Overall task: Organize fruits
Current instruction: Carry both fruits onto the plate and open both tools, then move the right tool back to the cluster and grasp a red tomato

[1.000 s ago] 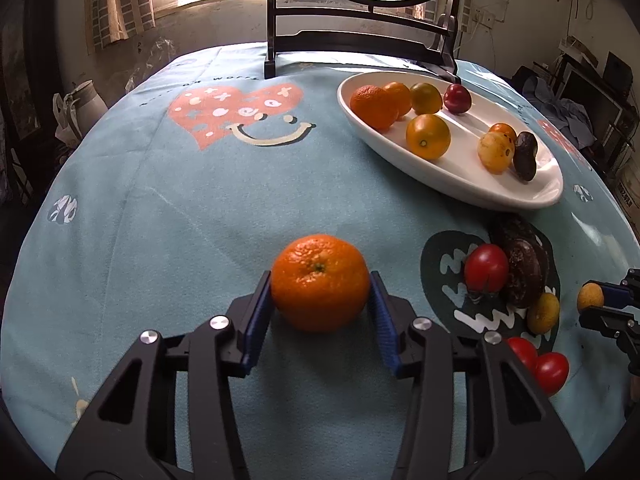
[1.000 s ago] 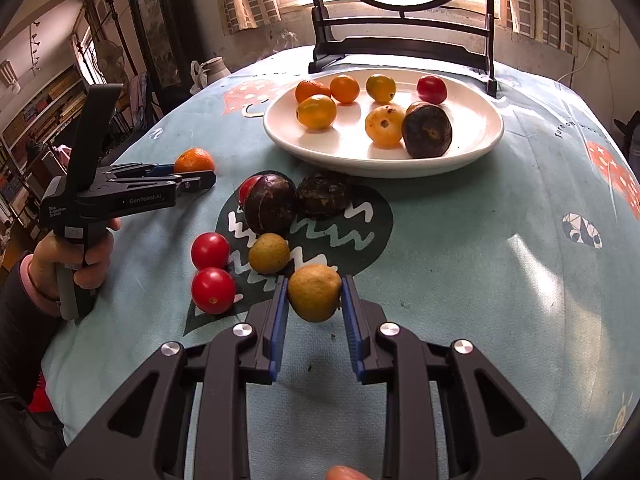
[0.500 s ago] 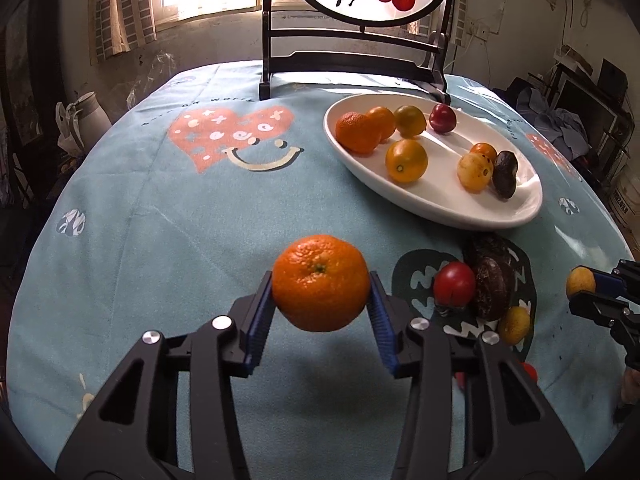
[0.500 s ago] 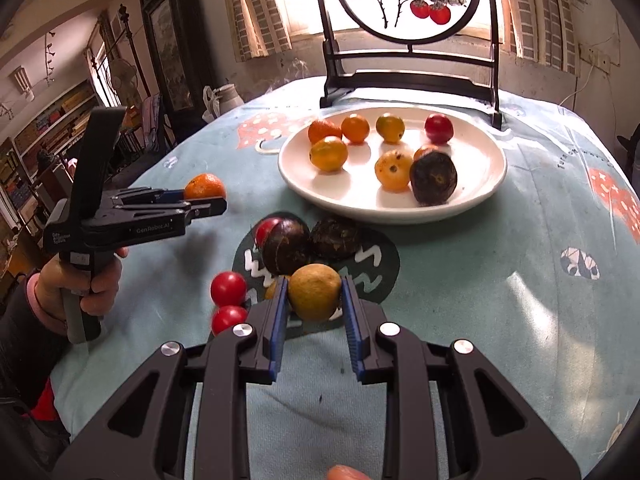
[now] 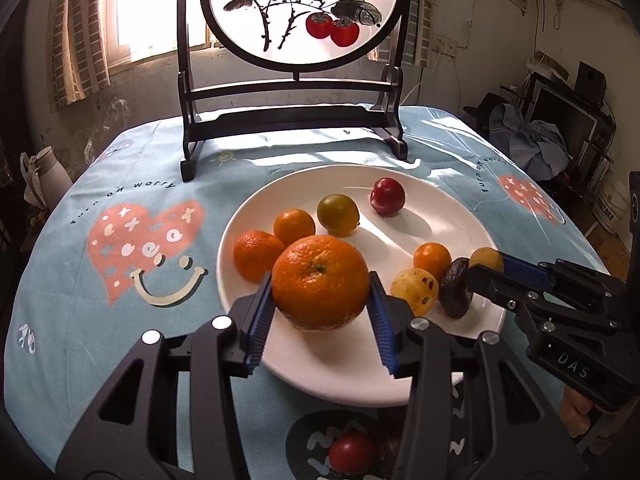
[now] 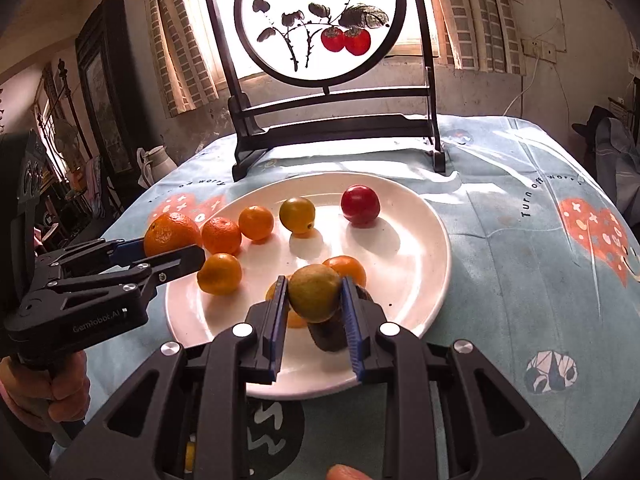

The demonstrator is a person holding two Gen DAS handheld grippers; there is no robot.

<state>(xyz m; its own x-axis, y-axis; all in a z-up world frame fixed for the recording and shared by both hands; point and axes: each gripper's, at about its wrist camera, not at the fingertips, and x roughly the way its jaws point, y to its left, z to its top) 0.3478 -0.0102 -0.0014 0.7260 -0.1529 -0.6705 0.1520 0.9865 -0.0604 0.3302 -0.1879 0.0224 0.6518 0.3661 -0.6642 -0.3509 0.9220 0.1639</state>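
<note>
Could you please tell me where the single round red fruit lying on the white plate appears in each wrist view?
Left wrist view: the round red fruit lies at the white plate's far rim, right of centre.
Right wrist view: it lies at the far rim, just right of centre.
Shared landmark: the dark-framed round persimmon screen behind the plate.

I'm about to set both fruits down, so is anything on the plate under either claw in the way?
Yes. The left claw holds the big orange over a bare patch of the white plate. The right claw holds a yellow-green fruit directly above a dark fruit, with oranges beside it.
</note>
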